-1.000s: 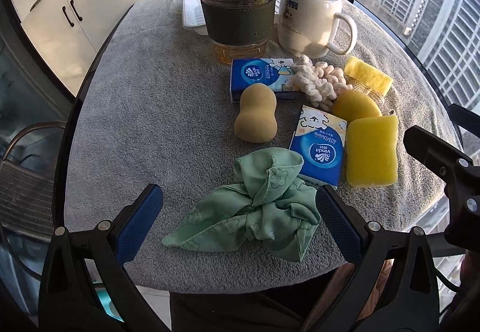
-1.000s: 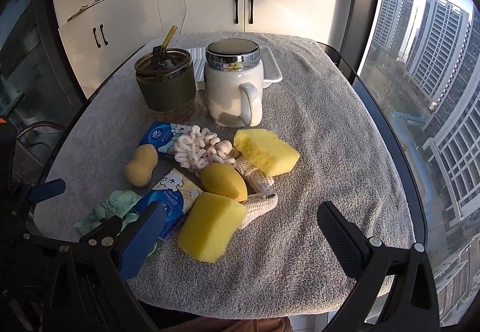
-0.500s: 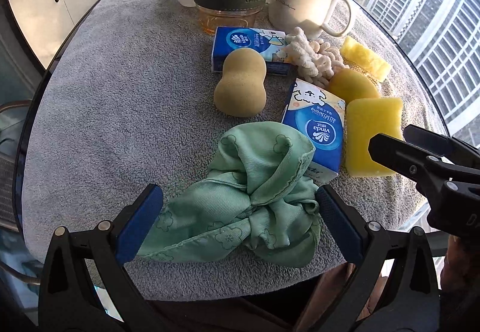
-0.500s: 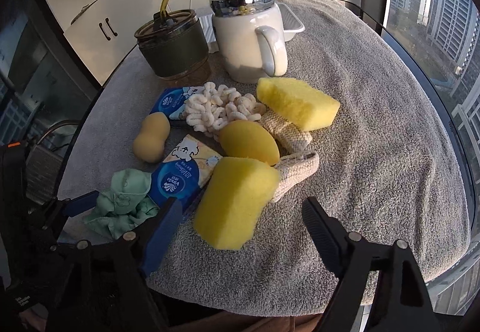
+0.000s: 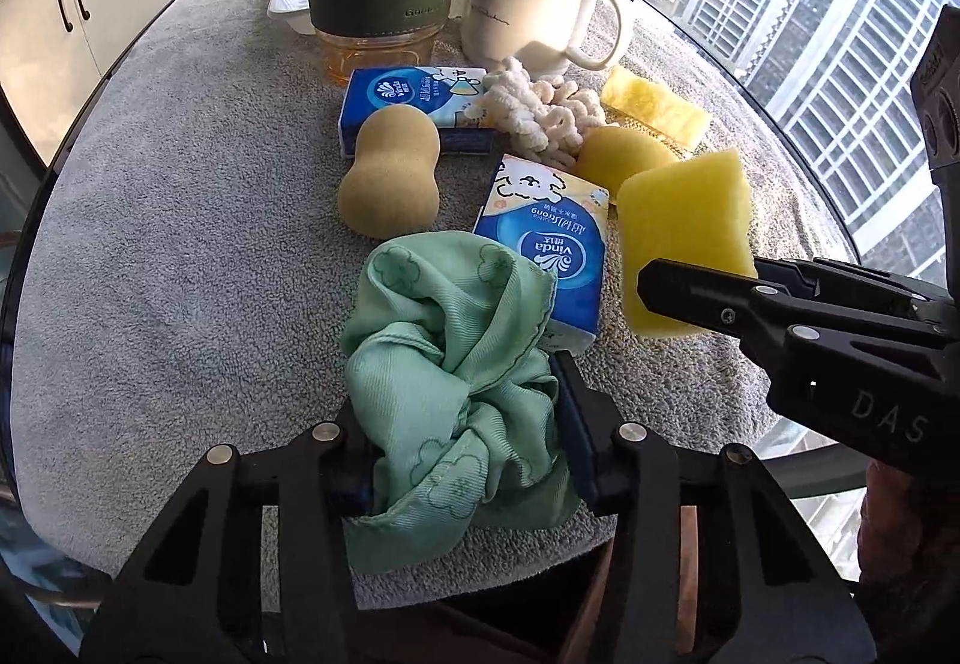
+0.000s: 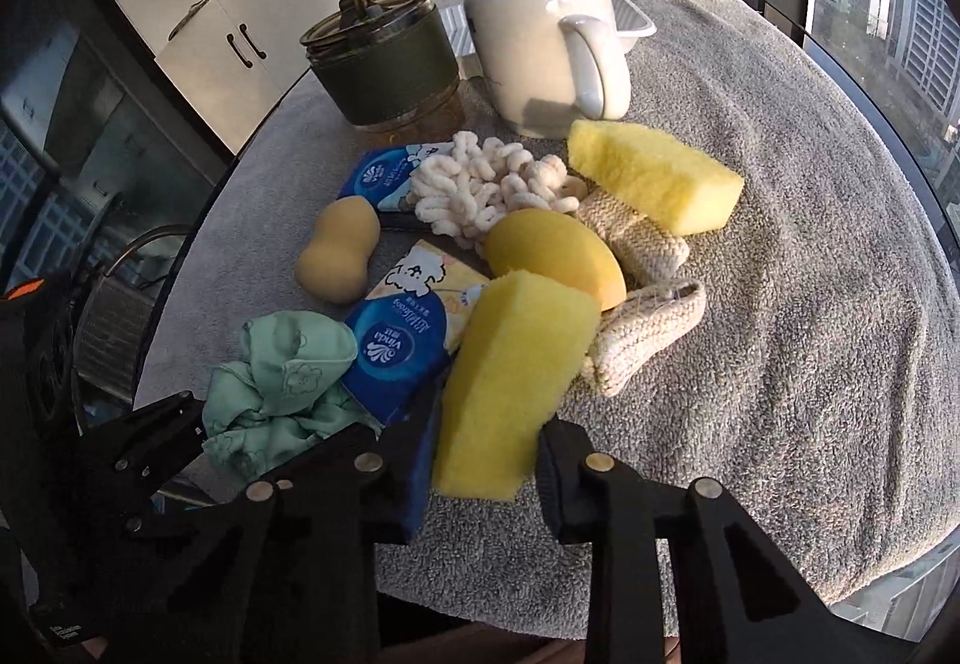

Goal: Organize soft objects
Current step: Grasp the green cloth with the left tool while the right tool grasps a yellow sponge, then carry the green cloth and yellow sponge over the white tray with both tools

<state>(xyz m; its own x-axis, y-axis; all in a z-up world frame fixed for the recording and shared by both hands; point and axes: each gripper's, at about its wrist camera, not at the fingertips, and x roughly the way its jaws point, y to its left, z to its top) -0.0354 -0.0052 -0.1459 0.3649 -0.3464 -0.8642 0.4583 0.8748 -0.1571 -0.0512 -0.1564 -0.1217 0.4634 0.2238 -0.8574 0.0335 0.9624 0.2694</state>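
Currently the green cloth (image 5: 456,382) sits bunched at the near edge of the grey towel-covered table (image 5: 180,244), pinched between the fingers of the left gripper (image 5: 462,460), which are closed in on its folds. Cloth top fold leans against the near tissue pack (image 5: 549,250), blue/white, lying flat just right of it.

Right gripper (image 6: 486,460) is clamped on the near yellow sponge (image 6: 516,382); its far end is tilted up, with the lower end between the fingers. From the left wrist view the same sponge (image 5: 684,226) sticks out above the right gripper's finger.

Just behind that sponge: an oval yellow sponge (image 6: 555,259), touching it in the right wrist view. Beside those, a beige woven pad (image 6: 645,334) lies partly under them. Tan gourd-shaped sponge (image 5: 390,172) lies left of the tissue pack, overlapping a second tissue pack (image 5: 414,105) behind it. White chenille bundle (image 6: 492,190) lies in the middle of the pile, partly on that second pack. Second yellow block sponge (image 6: 654,175) on the far right of the cluster, resting on the woven pad's strap.

Further back: glass tumbler with green sleeve and straw (image 6: 384,63), white mug with metal lid (image 6: 540,39), white tray (image 6: 630,21) behind the mug. Cabinets (image 6: 252,39) beyond the table, high-rise windows to the right.
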